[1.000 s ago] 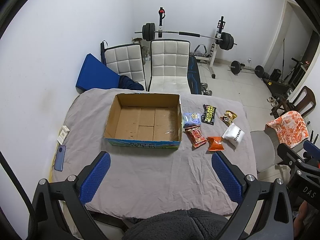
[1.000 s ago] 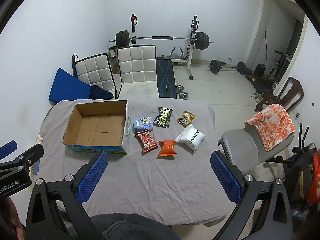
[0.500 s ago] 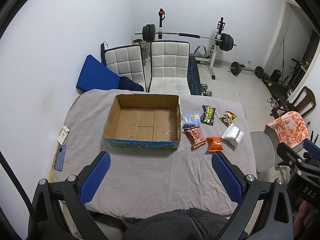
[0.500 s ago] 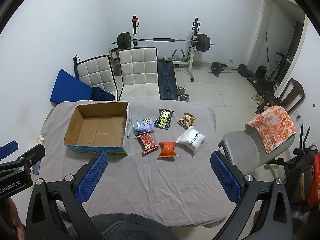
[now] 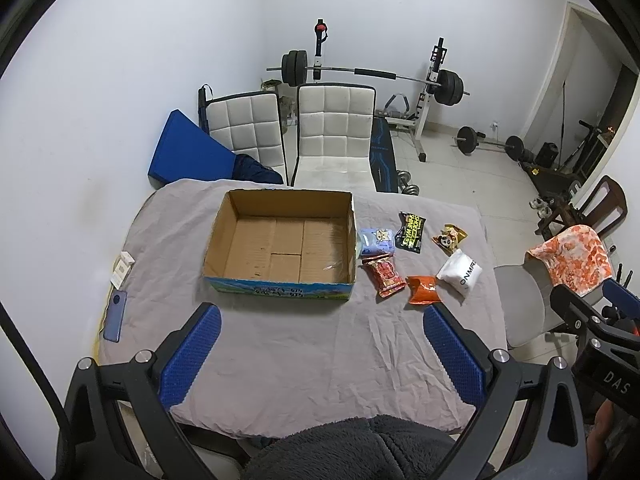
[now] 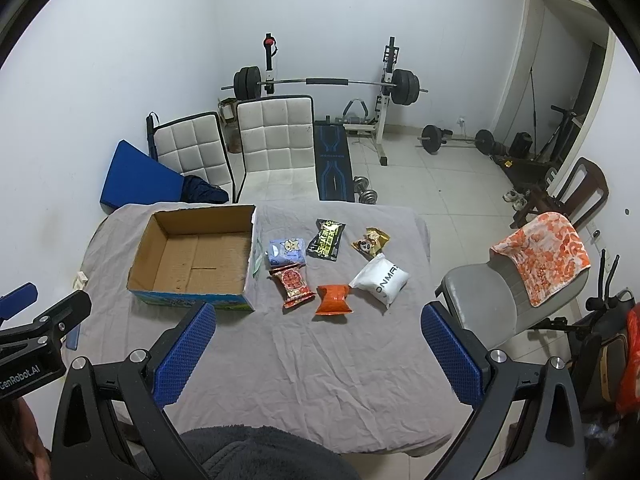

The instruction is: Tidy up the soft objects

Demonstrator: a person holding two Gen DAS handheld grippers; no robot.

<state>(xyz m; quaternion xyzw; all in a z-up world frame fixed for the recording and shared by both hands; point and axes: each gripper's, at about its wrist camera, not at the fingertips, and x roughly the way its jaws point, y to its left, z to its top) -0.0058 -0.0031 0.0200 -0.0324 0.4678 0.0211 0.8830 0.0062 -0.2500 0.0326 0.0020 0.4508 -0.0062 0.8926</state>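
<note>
Two tools — left tool (image 5: pixel 320 344), right tool (image 6: pixel 318 342) — spread wide, holding nothing.

White pouch (image 6: pixel 379 279) reads "ONMA"; left claw (image 6: pixel 24 368) body "GenRobot.AI".

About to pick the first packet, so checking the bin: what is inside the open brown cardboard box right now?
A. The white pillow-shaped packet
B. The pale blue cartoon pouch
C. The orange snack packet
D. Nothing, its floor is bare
D: the open brown cardboard box shows only bare cardboard floor; all the packets lie on the grey cloth to its right.
</note>
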